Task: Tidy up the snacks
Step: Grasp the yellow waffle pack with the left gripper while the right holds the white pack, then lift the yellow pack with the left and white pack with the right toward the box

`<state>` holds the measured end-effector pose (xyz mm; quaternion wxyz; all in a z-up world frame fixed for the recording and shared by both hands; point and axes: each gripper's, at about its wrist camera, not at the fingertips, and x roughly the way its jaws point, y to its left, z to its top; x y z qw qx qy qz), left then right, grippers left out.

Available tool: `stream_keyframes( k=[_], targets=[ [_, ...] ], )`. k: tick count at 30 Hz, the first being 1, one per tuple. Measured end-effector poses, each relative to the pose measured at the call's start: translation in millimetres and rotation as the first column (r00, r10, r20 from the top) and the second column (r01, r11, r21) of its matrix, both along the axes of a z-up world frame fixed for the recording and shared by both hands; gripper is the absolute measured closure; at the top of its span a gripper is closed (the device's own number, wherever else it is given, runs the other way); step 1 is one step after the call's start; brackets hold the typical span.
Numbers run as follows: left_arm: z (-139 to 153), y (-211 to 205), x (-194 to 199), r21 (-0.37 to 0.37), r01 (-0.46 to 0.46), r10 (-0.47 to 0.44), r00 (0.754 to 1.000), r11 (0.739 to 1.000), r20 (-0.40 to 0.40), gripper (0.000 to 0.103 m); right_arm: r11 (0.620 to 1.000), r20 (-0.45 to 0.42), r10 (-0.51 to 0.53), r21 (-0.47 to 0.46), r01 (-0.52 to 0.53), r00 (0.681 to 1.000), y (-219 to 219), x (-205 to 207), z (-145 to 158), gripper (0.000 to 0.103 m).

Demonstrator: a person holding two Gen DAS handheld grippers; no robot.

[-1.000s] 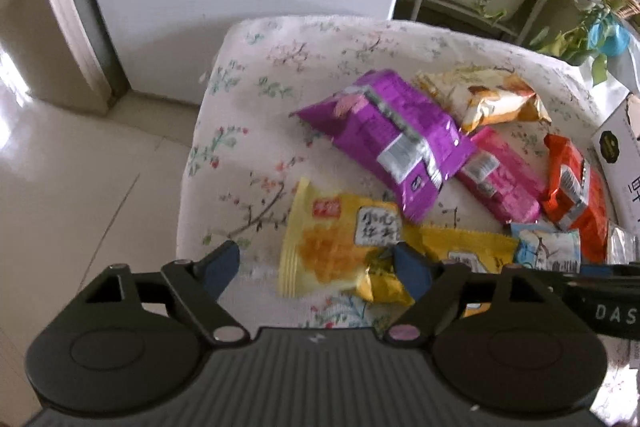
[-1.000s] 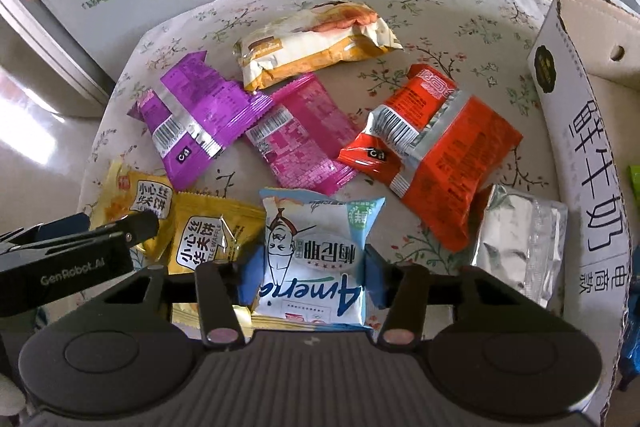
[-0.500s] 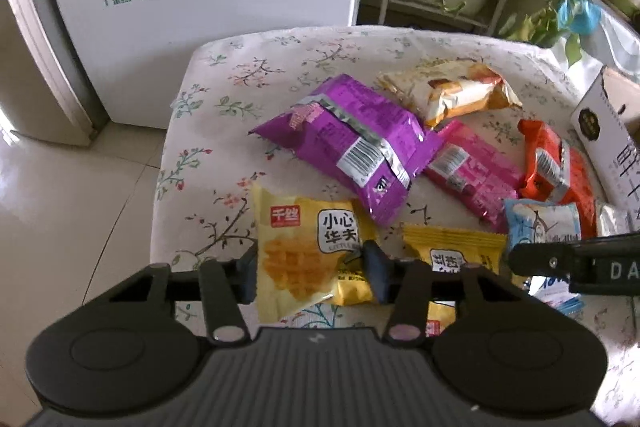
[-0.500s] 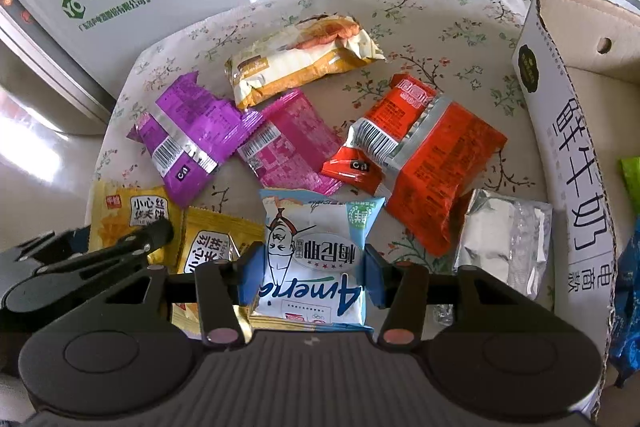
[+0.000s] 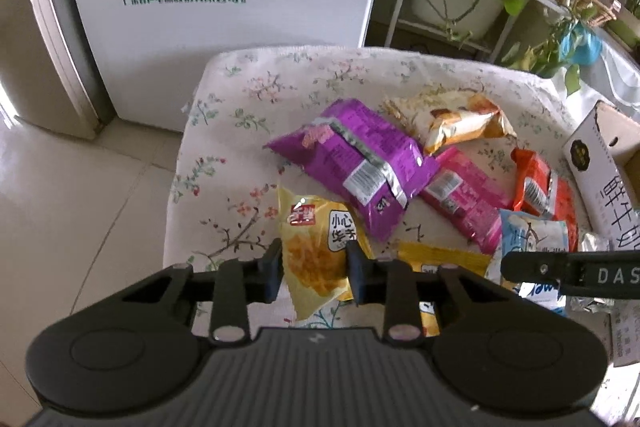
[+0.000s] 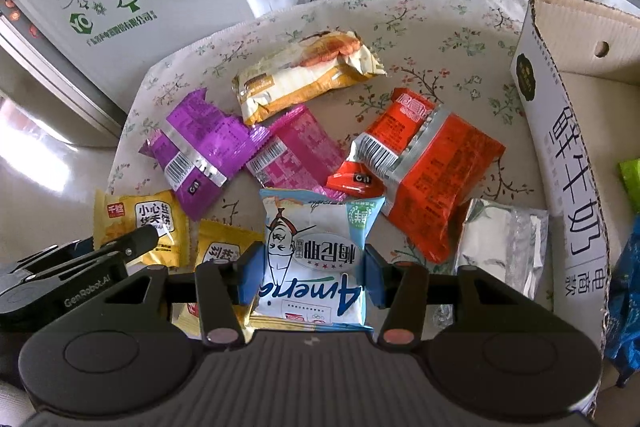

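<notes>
Fingers of our left gripper (image 5: pixel 315 273) pinch the near half of the yellow packet (image 5: pixel 320 251), one blue pad on each long edge, and the packet bulges slightly between them. From the left wrist view, that packet lies at the near edge of the flowered tabletop (image 5: pixel 256 95), at 12 o'clock from the fingers. The purple packet (image 5: pixel 356 163) overlaps its far corner at 1 o'clock, and a second yellow packet (image 5: pixel 444 259) sits just beside it at 3 o'clock. We judge it light, soft and crinkly, with a brittle wafer inside. A gentle hold across the middle suits it better than one on the slippery sealed end.

From the right wrist view, the fingers of our right gripper (image 6: pixel 310 275) stand on either side of the blue-and-white packet (image 6: pixel 316 255), their pads touching or nearly touching its edges. We cannot tell whether they press it yet. This packet rests partly on the pink packet (image 6: pixel 292 155) at 12 o'clock, with the red packet (image 6: pixel 424 167) at 1 o'clock and the silver packet (image 6: pixel 500 243) at 3 o'clock. The cardboard box (image 6: pixel 568 131) stands at the right edge of the table. The packet looks puffy and very light, so its film could slide out of a loose grip.
</notes>
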<state>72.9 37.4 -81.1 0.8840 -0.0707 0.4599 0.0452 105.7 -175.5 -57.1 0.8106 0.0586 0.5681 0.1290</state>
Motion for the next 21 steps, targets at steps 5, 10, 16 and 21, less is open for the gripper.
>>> stream_keyframes(
  k=[5, 10, 16, 21],
  targets=[
    [10.9, 1.1, -4.9, -0.02, -0.014, 0.015, 1.0, 1.0, 0.017, 0.073, 1.0, 0.006, 0.001, 0.011, -0.001, 1.0, -1.3, -0.8, 3.2, 0.045],
    [24.3, -0.6, -8.7, -0.032, -0.012, 0.014, 0.999, 0.999, 0.045, 0.077, 1.0, 0.022, -0.002, 0.031, 0.002, 1.0, -5.0, -0.8, 10.9, 0.045],
    [27.3, -4.0, -8.6, -0.034, -0.015, 0.016, 0.999, 0.999, 0.039, 0.086, 0.999, 0.031, -0.006, 0.048, 0.004, 1.0, -8.5, -1.4, 16.1, 0.045],
    [15.5, 8.8, -5.7, -0.086, -0.084, 0.083, 0.997, 0.993, -0.009, 0.085, 0.999, 0.03, -0.009, 0.051, 0.008, 1.0, -10.7, -2.2, 16.5, 0.045]
  ],
)
